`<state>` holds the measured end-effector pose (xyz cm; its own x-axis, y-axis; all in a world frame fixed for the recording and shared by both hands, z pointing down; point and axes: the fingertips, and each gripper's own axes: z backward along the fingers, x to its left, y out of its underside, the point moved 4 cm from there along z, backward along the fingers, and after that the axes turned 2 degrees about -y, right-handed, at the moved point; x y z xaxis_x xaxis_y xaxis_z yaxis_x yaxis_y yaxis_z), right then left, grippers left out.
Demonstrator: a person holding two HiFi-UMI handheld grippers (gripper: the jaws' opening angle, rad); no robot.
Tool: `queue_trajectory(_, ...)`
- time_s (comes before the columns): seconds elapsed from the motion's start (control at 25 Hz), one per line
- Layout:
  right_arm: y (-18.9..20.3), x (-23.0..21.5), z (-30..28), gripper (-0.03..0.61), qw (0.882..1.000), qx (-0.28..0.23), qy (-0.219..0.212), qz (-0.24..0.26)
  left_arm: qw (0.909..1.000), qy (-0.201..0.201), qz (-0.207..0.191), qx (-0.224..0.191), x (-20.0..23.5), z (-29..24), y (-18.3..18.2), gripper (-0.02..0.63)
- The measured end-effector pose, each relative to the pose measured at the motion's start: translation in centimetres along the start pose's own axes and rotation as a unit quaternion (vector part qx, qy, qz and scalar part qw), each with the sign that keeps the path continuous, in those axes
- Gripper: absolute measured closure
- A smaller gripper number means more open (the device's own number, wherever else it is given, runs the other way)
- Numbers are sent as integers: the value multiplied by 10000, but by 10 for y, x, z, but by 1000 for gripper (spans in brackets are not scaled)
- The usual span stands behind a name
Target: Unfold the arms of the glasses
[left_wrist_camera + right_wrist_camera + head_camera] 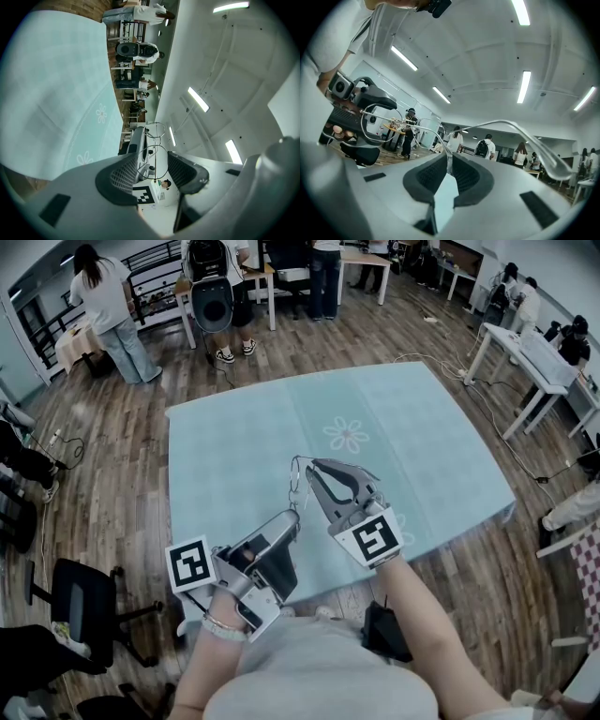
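Looks to me like a big shared lab/office rm, not a home. I see a brown wood-plank floor (122, 437), white rectangular desks (530, 357), ppl standing at benches (105, 292), black wheeled office chairs (80, 601), long white ceiling strip lights (524, 86), and a pale teal flower-print cloth worktable (272, 437) mid-rm.

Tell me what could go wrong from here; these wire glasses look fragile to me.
The right gripper pinches the thin glasses in mid-air above the table; a slip would likely drop them. The left gripper has a lens between its jaws; squeezing or pulling hard there might bend the wire. One arm sticks out to the side; a careless swing could snag it.
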<state>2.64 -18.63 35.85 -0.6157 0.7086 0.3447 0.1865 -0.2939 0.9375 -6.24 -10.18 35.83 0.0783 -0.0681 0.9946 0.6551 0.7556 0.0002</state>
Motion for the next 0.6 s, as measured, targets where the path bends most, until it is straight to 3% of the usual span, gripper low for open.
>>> queue_trajectory(0.6, 5, -5, 6, 537, 9997, -13, 194, -143, 9999, -39, -13, -135, 6, 4, -15, 403)
